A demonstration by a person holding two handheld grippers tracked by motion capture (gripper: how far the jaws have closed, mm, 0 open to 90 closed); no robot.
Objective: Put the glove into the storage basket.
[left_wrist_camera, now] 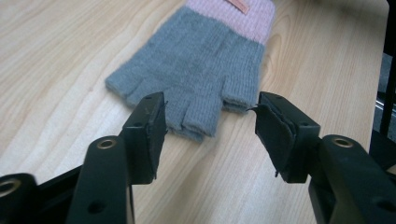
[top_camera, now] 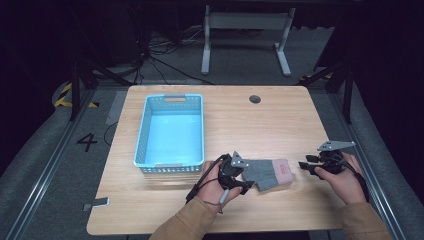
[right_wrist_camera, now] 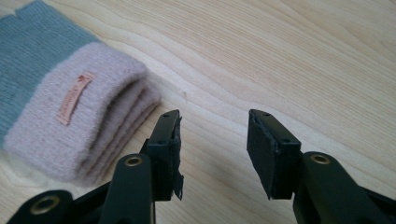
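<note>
A grey fingerless glove (top_camera: 267, 172) with a pink cuff lies flat on the wooden table (top_camera: 250, 125), near the front edge. My left gripper (top_camera: 246, 181) is at the glove's finger end. In the left gripper view the glove (left_wrist_camera: 205, 60) reaches between the jaws of that gripper (left_wrist_camera: 210, 105), which stand open, pads clear of the knit. My right gripper (top_camera: 306, 165) is open just right of the cuff. In the right gripper view the pink cuff (right_wrist_camera: 70, 116), layered and bearing a small tag, lies left of the open gripper (right_wrist_camera: 214, 119), with bare wood between the jaws.
A light blue plastic basket (top_camera: 145, 130) stands on the left half of the table, beyond my left hand. A round cable hole (top_camera: 255, 99) sits near the far edge. Beyond the table are white desk legs and cables on the floor.
</note>
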